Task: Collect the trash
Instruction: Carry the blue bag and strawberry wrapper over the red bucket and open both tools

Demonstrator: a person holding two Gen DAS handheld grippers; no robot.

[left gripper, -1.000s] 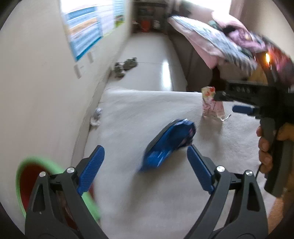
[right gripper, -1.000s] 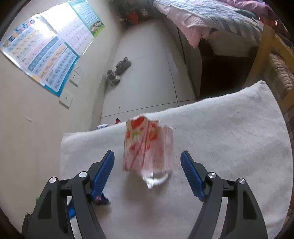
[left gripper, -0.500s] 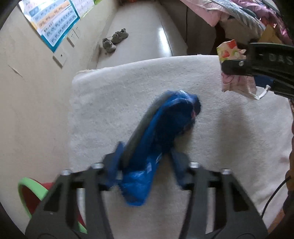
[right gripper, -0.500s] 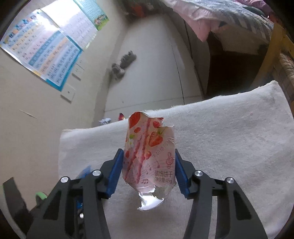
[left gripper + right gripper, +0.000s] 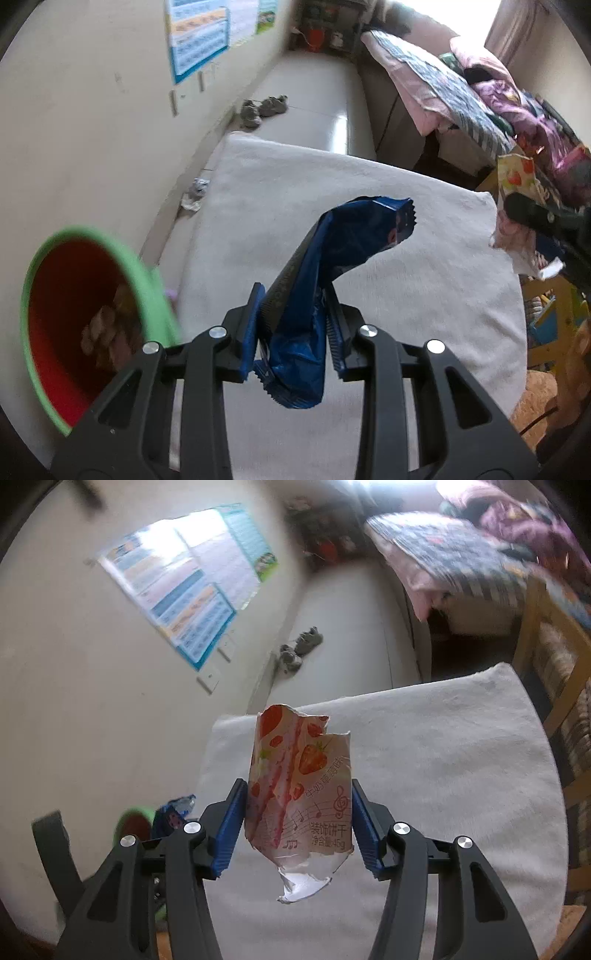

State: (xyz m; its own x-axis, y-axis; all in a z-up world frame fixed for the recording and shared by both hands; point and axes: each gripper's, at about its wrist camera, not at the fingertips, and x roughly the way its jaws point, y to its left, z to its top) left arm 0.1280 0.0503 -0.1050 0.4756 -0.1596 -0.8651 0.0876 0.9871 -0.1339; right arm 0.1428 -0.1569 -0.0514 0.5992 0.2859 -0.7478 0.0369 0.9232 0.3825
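Note:
My left gripper is shut on a blue snack wrapper and holds it up off the white towel-covered table. My right gripper is shut on a pink strawberry biscuit wrapper, also lifted above the table. That pink wrapper and the right gripper show at the right edge of the left wrist view. A red bin with a green rim sits low at the left, beside the table, with scraps inside. The bin and the blue wrapper show small in the right wrist view.
A wall with a poster runs along the left. Shoes and a crumpled scrap lie on the floor beyond the table. A bed with bedding and a wooden chair stand at the right.
Both grippers have closed on their wrappers and lifted them off the table. The left gripper has swung up and left, so the bin now shows large.

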